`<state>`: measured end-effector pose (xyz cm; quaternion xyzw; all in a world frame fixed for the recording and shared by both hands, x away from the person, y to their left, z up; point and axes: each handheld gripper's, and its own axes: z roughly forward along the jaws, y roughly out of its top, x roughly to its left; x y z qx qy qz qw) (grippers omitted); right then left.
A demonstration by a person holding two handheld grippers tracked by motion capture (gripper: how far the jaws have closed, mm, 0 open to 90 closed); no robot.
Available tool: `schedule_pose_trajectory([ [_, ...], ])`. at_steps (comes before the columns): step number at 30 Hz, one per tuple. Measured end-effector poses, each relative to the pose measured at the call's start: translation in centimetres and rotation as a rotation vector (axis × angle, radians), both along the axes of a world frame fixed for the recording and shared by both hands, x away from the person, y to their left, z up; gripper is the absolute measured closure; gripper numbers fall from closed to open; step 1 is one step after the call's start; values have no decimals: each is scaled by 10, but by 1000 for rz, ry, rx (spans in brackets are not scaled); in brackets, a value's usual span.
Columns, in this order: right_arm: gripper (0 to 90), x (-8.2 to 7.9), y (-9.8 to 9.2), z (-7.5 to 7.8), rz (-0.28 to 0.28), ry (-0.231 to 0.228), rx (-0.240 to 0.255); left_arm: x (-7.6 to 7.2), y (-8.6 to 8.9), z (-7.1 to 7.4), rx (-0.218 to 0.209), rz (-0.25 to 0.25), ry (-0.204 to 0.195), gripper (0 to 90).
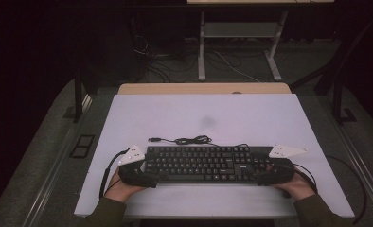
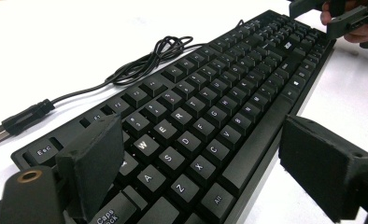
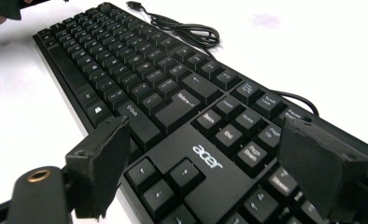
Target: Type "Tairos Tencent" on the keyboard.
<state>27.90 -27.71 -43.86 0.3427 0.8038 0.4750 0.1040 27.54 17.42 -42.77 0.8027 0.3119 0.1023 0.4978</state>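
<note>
White bench [image 1: 199, 118] in dark room, black keyboard [image 1: 208, 163] with loose cable [image 1: 191, 140], left gripper [image 1: 144, 178] and right gripper [image 1: 265, 178] at its ends, fingers [image 2: 98, 163] wide open, straddling the keyboard's edges, gripping nothing.

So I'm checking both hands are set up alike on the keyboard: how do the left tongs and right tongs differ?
The left tongs sit at the keyboard's letter end, by Esc and Caps Lock; the right tongs sit at the arrow and number-pad end, near the logo. The bundled cable and plug lie nearer the left tongs than the right tongs. Shared: both stand open, jaws either side of the keyboard; whether they touch it is unclear.
</note>
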Motion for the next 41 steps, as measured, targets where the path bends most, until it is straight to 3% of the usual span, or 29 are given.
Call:
schedule_pose_trajectory([
  [18, 141, -9, -15, -3, -10, -15, 13, 0, -1, -1, 13, -1, 8, 2],
  [41, 141, -9, -14, -3, 7, -11, 3, 1, -2, -3, 22, -8, 20, 0],
])
